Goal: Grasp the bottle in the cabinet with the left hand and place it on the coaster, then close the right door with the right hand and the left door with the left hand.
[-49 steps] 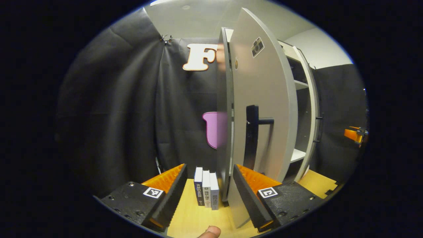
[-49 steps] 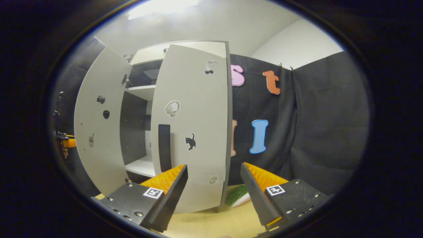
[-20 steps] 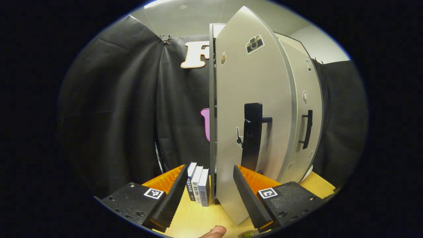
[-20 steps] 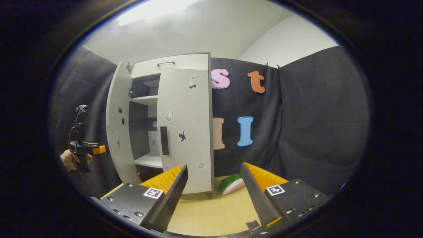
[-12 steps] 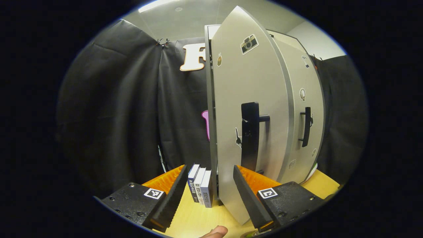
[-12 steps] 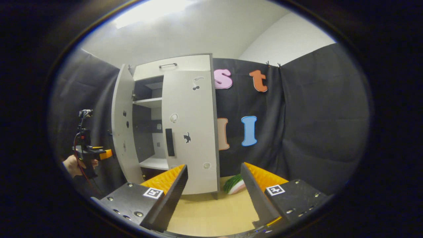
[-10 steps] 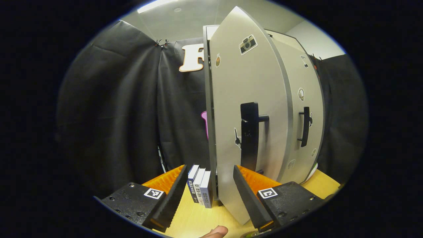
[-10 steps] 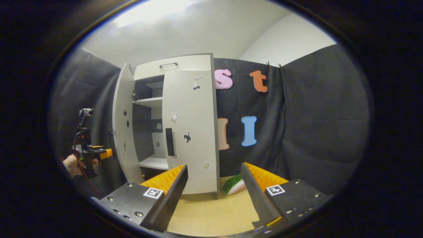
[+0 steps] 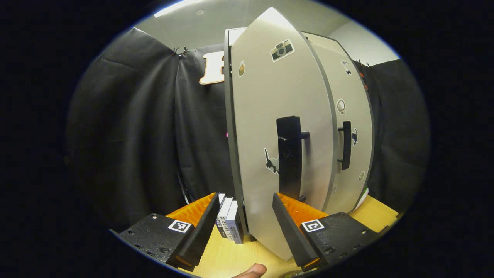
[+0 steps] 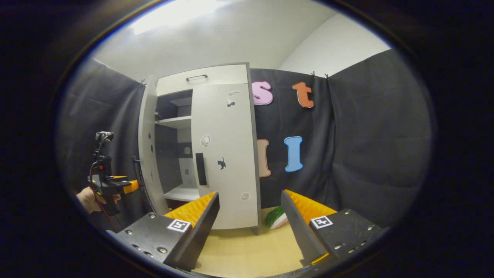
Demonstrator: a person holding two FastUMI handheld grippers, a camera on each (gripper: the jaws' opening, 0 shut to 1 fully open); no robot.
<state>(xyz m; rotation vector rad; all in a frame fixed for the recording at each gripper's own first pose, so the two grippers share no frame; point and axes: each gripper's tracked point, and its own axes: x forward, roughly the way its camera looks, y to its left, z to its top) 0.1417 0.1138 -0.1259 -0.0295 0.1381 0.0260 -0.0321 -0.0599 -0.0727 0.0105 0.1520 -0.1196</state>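
Wooden table (image 10: 247,251) — pale left door (image 9: 270,127) ajar

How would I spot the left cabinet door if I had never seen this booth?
Look for the tall pale cabinet against the black cloth wall. Its right door is shut, with a small black cat sticker. The left door is the one ajar, swung outward, and it carries a camera sticker near its top and a long black handle.

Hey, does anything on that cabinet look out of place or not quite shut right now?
Yes: the left door stands ajar, swung out with the shelves showing behind it, while the right door sits flush. The left gripper is by the open door's edge. Nothing looks damaged or spilled.
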